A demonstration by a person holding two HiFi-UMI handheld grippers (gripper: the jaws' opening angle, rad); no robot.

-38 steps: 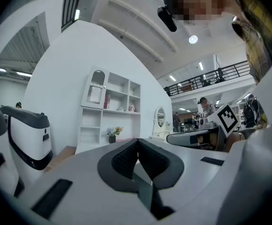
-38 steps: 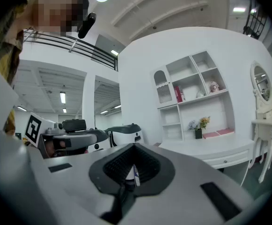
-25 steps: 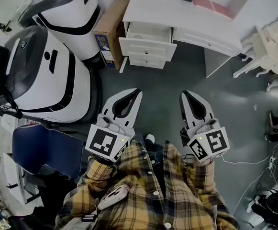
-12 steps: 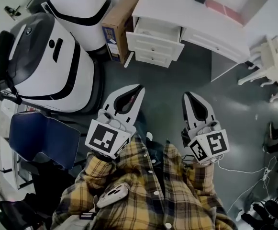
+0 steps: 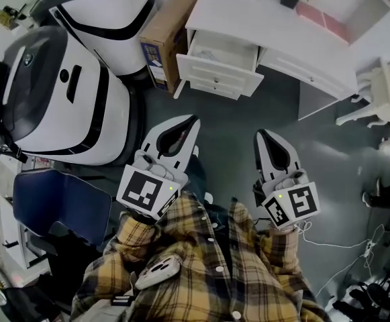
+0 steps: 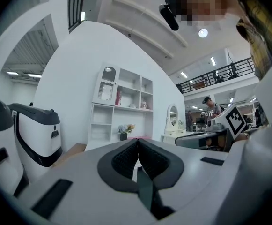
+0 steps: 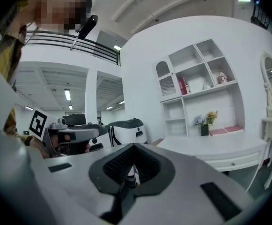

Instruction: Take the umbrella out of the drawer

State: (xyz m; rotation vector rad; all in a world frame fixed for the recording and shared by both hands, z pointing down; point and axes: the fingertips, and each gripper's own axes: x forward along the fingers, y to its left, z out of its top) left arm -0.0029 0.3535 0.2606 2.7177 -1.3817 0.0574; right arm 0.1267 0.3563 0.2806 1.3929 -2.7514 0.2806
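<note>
A white desk (image 5: pixel 268 25) stands ahead, and its top drawer (image 5: pixel 218 49) is pulled open; the inside looks pale and no umbrella shows in any view. My left gripper (image 5: pixel 194 119) (image 6: pixel 137 140) is held level over the grey floor, well short of the drawer, with its jaws shut on nothing. My right gripper (image 5: pixel 260 134) (image 7: pixel 134 145) is beside it to the right, also shut and with nothing in it. In the right gripper view the desk top (image 7: pixel 210 146) lies ahead on the right.
Two big white-and-black machines (image 5: pixel 60 92) (image 5: pixel 107 9) stand on the left, with a cardboard box (image 5: pixel 168 32) against the desk. A blue chair (image 5: pixel 60 206) is at lower left, a white ornate chair (image 5: pixel 382 86) at right, and cables (image 5: pixel 356 247) on the floor.
Both grippers have come forward with the person toward the desk, and the machines on the left look nearer. Both pairs of jaws have stayed shut.
</note>
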